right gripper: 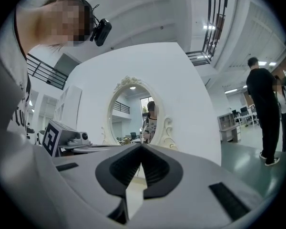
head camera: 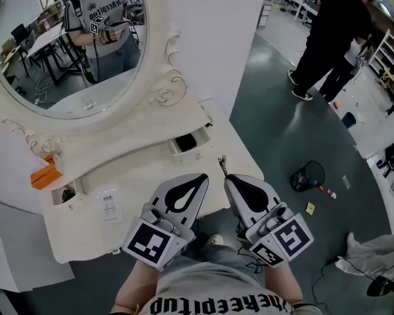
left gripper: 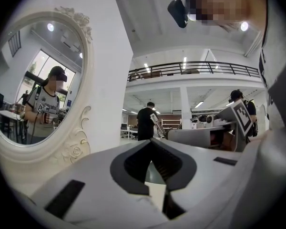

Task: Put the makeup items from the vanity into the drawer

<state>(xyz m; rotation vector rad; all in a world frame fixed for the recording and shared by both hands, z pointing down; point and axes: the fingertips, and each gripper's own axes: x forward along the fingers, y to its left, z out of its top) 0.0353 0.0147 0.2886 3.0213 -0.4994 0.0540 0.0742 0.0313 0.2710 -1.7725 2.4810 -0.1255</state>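
Note:
The white vanity [head camera: 144,176] with its oval mirror [head camera: 65,38] stands below me in the head view. A small drawer [head camera: 192,144] at its right is open with a dark item inside. Another small drawer [head camera: 67,193] at the left is open too. An orange item [head camera: 43,174] lies on the left shelf, and a thin dark stick [head camera: 221,163] sits near the right edge. My left gripper [head camera: 203,178] and right gripper [head camera: 229,179] hover side by side over the vanity's front edge, both shut on nothing. Their tips meet in the left gripper view [left gripper: 150,141] and the right gripper view [right gripper: 141,146].
A white card [head camera: 109,205] lies on the vanity top. A person in black [head camera: 335,31] stands on the green floor at the upper right. A black round object [head camera: 307,176] and small scraps lie on the floor right of the vanity.

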